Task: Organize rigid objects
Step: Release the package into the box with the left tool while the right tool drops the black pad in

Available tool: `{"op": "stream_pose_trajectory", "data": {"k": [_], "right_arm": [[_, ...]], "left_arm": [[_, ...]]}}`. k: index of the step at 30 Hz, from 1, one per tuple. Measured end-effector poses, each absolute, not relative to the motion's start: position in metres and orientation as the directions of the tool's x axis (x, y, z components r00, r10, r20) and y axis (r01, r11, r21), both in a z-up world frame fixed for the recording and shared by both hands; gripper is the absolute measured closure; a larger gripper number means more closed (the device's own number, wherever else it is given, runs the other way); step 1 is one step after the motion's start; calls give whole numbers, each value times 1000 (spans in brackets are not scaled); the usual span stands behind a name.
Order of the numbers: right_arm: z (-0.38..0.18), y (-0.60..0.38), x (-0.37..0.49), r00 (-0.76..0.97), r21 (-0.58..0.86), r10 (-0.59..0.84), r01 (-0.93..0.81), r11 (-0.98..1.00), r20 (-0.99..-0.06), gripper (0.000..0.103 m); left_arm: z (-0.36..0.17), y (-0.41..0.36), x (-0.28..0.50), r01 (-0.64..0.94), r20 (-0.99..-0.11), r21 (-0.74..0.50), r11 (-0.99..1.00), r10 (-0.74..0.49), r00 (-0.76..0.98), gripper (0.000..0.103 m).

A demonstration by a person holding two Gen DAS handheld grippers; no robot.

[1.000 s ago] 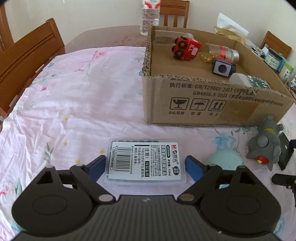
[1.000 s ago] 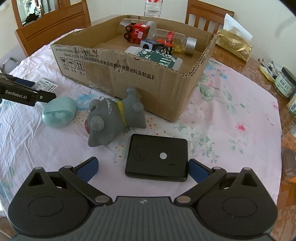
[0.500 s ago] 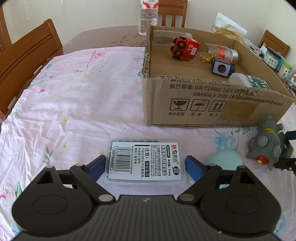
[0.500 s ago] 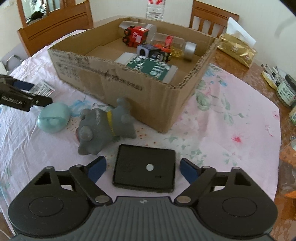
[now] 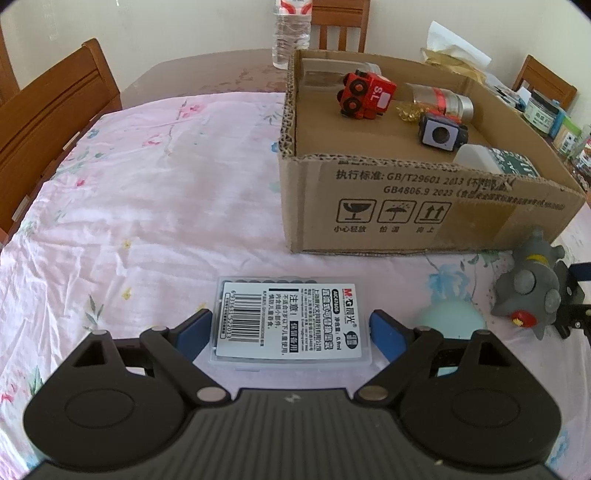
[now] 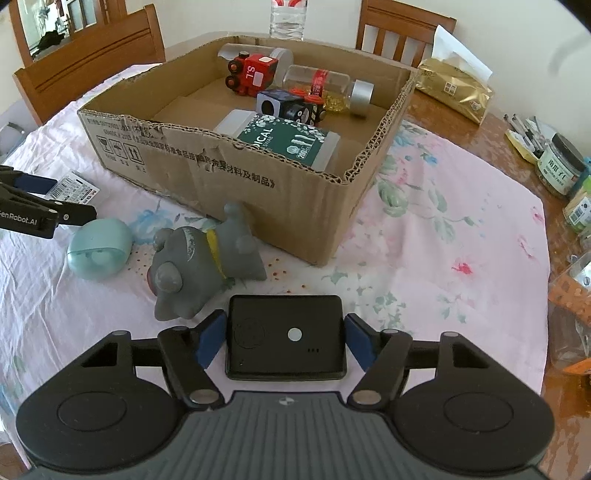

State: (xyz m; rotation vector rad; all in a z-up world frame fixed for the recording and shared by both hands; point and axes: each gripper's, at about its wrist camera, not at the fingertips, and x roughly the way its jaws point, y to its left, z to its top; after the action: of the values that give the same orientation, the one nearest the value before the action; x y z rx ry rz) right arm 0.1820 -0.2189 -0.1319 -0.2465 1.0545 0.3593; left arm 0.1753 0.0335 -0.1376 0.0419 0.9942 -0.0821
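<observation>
The right gripper [image 6: 282,338] points steeply down at a black rectangular device [image 6: 286,336] lying flat on the bench's floral cloth [image 6: 443,229]; its blue fingers [image 6: 210,341] are closing with the device between them, the left one at the device's edge and the right one just beside it, so a firm pinch cannot be confirmed. The left gripper [image 5: 290,326] hangs over a clear plastic case [image 5: 290,321] with a barcode label, its fingers [image 5: 192,332] spread to either side, very near the short ends though contact cannot be told. Beyond the case stands an open cardboard box [image 5: 424,210], holding a red toy truck [image 5: 365,95], a clear bottle with a red band [image 5: 441,100], a black cube toy [image 5: 441,136] and a green-labelled swab container [image 6: 284,140]. Outside the box, near its front corner, a grey rubber dog toy [image 6: 199,266] lies on its side, and a pale teal pod-shaped case [image 6: 99,251] sits just beside it. A water bottle [image 5: 291,33] stands behind the box, and wooden chairs [image 5: 48,122] surround the bench.
</observation>
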Motion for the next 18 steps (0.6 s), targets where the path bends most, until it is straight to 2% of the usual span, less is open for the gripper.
{"op": "stream_pose_trajectory", "data": {"k": [12, 18], "right_arm": [[-111, -222, 176, 455, -50, 155, -408, 912, -877, 29], [-84, -227, 176, 451, -13, 194, -416, 909, -871, 29]], "left_arm": [[-119, 38, 171, 192, -856, 6, 981, -94, 509, 13], [-85, 37, 163, 269, -855, -44, 962, -176, 489, 13]]}}
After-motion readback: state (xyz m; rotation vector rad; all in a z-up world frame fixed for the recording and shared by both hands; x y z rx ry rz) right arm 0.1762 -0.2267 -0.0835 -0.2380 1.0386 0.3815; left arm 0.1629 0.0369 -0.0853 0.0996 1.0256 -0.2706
